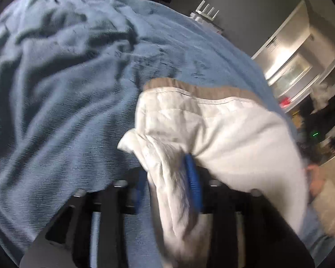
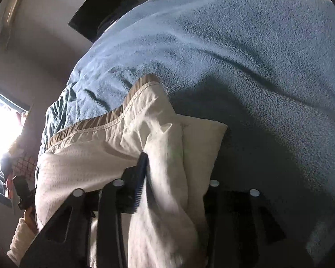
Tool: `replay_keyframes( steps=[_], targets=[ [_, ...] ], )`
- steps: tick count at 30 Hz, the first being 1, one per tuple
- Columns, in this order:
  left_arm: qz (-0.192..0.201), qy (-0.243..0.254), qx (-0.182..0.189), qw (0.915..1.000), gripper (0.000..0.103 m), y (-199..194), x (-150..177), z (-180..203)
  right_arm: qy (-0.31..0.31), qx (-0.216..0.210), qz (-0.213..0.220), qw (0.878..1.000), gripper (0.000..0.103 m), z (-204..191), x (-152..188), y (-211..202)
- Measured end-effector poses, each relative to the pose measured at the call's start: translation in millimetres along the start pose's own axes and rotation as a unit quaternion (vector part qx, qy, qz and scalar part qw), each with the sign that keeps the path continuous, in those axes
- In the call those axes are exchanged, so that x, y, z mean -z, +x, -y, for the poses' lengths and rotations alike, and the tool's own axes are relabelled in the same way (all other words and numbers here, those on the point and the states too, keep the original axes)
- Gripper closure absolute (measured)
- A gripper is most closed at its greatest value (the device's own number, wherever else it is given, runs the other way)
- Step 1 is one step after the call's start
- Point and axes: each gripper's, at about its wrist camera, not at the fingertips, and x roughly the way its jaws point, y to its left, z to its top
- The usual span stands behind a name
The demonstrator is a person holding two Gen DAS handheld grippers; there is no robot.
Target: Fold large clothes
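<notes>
Matt white woven cloth garment (image 2: 105,156), fuzzy blue fleece blanket (image 2: 234,55)

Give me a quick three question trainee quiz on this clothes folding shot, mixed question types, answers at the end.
1. True or false: both grippers are shut on the white garment.
2. What lies under the garment? A) blue blanket B) wooden table C) tiled floor
3. What colour is the band along the garment's edge?

Key:
1. True: the left gripper and the right gripper each pinch it.
2. A
3. Tan.
</notes>
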Motion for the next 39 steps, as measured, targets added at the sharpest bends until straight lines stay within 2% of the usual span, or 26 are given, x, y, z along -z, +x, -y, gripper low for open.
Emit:
replay_keyframes(
  steps=[1,2,3,4,5,7,8,9,11,12,14,17,18,20,23,27,28,32,39],
  targets=[
    [0.007,0.01,-0.03,0.9995,0.047,-4.7,1.3,0.3,-0.002,0.008,0.004,1.0,0.06,-2.1,0.4,-5.3],
    [0.014,0.019,-0.043,0.9988,0.047,-11.7,2.7,0.4,-0.005,0.025,0.009,1.0,0.055,-4.4,-2.1,-7.8],
    [0.018,0.021,-0.049,0.9984,0.048,-18.3,3.8,0.6,-0.022,0.068,0.022,0.997,0.044,-13.9,1.2,-18.8],
    [0.027,0.023,-0.064,0.9973,0.048,-30.6,5.2,2.7,-0.05,0.106,0.04,0.992,0.035,-26.7,6.2,-32.2],
    [0.036,0.029,-0.078,0.9959,0.048,-41.6,6.4,7.4,-0.082,0.129,0.059,0.987,0.031,-41.1,12.7,-47.4],
    [0.052,0.047,-0.079,0.9944,0.047,-64.9,9.0,27.3,-0.129,0.155,0.085,0.976,0.017,-70.6,23.6,-71.6],
    [0.061,0.06,-0.075,0.9935,0.039,-77.4,11.3,44.0,-0.15,0.162,0.093,0.971,0.014,-83.7,31.6,-81.8],
    [0.066,0.074,-0.08,0.9918,0.024,-86.4,14.0,63.2,-0.178,0.159,0.096,0.966,0.009,-102.6,46.1,-94.4],
    [0.07,0.101,-0.081,0.9892,0.014,-92.8,18.8,91.9,-0.198,0.145,0.084,0.966,0.008,-121.6,64.2,-99.5],
    [0.066,0.109,-0.073,0.9891,0.013,-94.1,23.4,106.1,-0.208,0.138,0.064,0.966,0.008,-134.3,78.3,-98.2],
    [0.039,0.094,-0.061,0.9929,0.006,-89.2,39.7,134.6,-0.217,0.13,0.033,0.967,0.008,-150.2,99.9,-89.5],
    [-0.009,0.081,-0.039,0.9959,0.007,-62.2,66.1,161.0,-0.229,0.106,-0.03,0.967,0.008,-164.5,136.0,-64.1],
    [-0.026,0.091,-0.053,0.9941,0.007,-46.1,71.1,168.0,-0.238,0.113,-0.048,0.964,0.008,-168.2,143.1,-50.8],
    [-0.033,0.115,-0.083,0.9893,0.006,-20.9,72.6,176.6,-0.254,0.129,-0.038,0.958,0.008,-173.2,146.0,-37.1],
    [-0.005,0.115,-0.09,0.9893,0.006,2.4,52.9,176.3,-0.24,0.125,-0.012,0.963,0.008,-175.7,128.5,-25.3],
    [-0.031,0.101,-0.093,0.99,0.006,33.0,15.9,167.9,-0.217,0.132,-0.013,0.967,0.008,-180.0,92.4,2.9],
    [-0.038,0.102,-0.103,0.9888,0.006,42.9,1.9,164.9,-0.214,0.133,-0.017,0.968,0.007,-181.3,82.6,12.2],
    [-0.042,0.087,-0.118,0.9883,0.005,64.9,-34.9,154.9,-0.201,0.138,-0.023,0.97,0.006,-187.1,42.4,46.3],
    [-0.042,0.087,-0.139,0.9855,0.005,94.8,-65.5,149.7,-0.177,0.145,-0.031,0.973,0.006,-188.7,-7.6,97.6]
  ],
)
